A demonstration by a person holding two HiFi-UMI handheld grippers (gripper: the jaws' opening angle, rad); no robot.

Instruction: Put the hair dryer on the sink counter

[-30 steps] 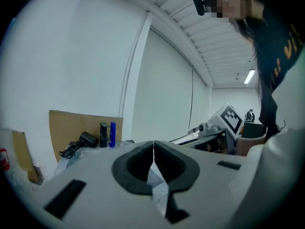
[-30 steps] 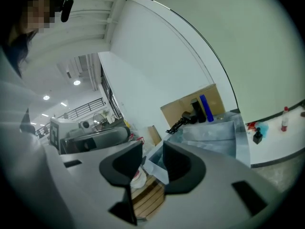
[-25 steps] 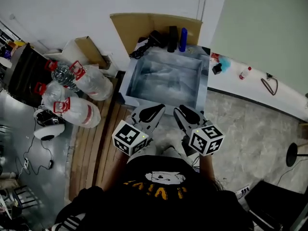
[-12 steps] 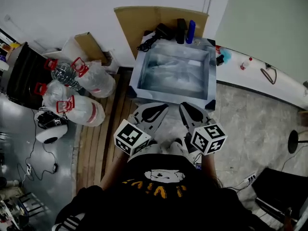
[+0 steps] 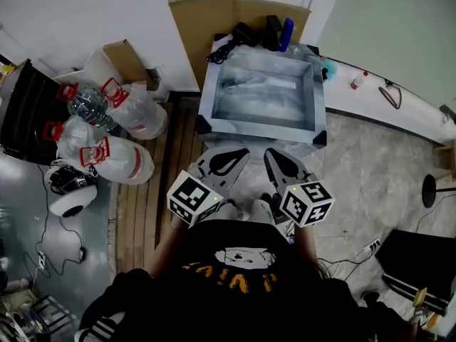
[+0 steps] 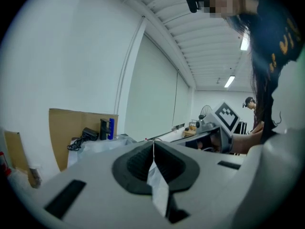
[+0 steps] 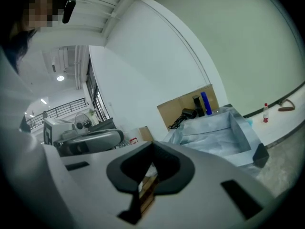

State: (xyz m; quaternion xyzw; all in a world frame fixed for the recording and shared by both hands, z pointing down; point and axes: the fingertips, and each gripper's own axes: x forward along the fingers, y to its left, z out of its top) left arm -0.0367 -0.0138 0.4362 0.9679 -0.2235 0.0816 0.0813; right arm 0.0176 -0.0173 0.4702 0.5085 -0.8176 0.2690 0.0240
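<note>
The black hair dryer (image 5: 241,34) lies with its coiled cord on the sink counter's far left corner, in front of a cardboard sheet (image 5: 206,16). It also shows in the left gripper view as the hair dryer (image 6: 85,135) and in the right gripper view as the hair dryer (image 7: 187,113). My left gripper (image 5: 241,152) and right gripper (image 5: 271,153) hang side by side just short of the sink's near rim (image 5: 260,128). The left gripper (image 6: 153,146) is shut with nothing in it, and the right gripper (image 7: 151,152) is shut and holds nothing either.
A black upright object and a blue bottle (image 5: 286,33) stand beside the dryer. Large water jugs (image 5: 117,159) lie on the floor at the left, by wooden boards (image 5: 153,191). A white ledge (image 5: 388,112) with a small bottle (image 5: 354,82) runs off to the right.
The view has moved forward, so the sink sits nearer to both grippers. The grippers stay side by side in front of the person's body.
</note>
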